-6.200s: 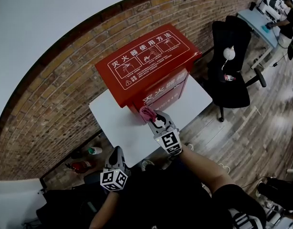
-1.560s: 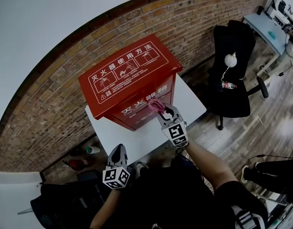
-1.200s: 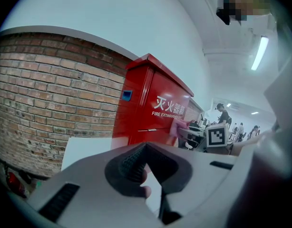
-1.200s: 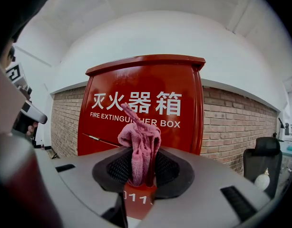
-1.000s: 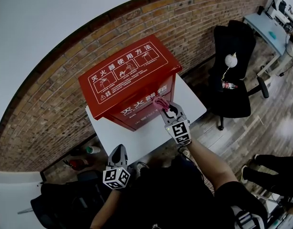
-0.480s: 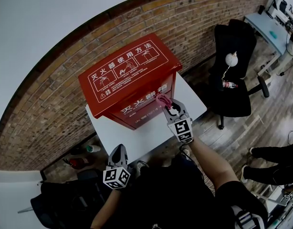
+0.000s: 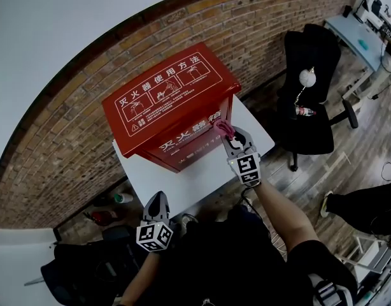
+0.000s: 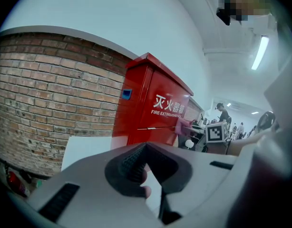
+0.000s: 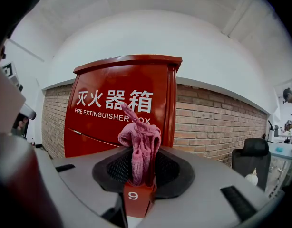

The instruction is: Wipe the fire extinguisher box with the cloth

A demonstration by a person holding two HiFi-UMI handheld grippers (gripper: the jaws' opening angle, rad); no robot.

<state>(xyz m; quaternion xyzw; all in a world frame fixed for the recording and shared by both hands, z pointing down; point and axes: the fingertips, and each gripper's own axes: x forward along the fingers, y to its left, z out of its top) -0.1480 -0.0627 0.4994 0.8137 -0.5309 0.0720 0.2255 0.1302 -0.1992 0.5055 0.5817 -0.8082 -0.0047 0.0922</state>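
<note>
The right claw [image 7: 232,138] is pressed shut on a pink cloth [image 7: 224,129], whose bunched end sticks out past the tips toward the red fire extinguisher box [image 7: 167,107]. In the right gripper view, the claw [image 9: 141,167] points straight at the box [image 9: 117,103]. The cloth [image 9: 139,141] stands in front of the white lettering on the front panel, close to the box's right front corner. It looks to be at the panel or just off it; actual contact cannot be made out. The unwiped front stretches away to the left of the cloth, so the coming stroke probably runs leftward along the panel's length, or down it. This claw is much the nearer of the two to the box. The left claw [image 7: 156,204] hangs low, well in front of the box and off its left side. Its own view shows it [image 8: 146,170] closed with nothing between the pads, with the box [image 8: 155,108] and the cloth [image 8: 184,126] far ahead. The box stands on a white desk [image 7: 202,171] with its back to a brick wall [image 7: 68,139], and its overhanging lid caps the panel just above the cloth. A black chair [image 7: 310,107] stands well to the right of the box. Nothing blocks the panel.
</note>
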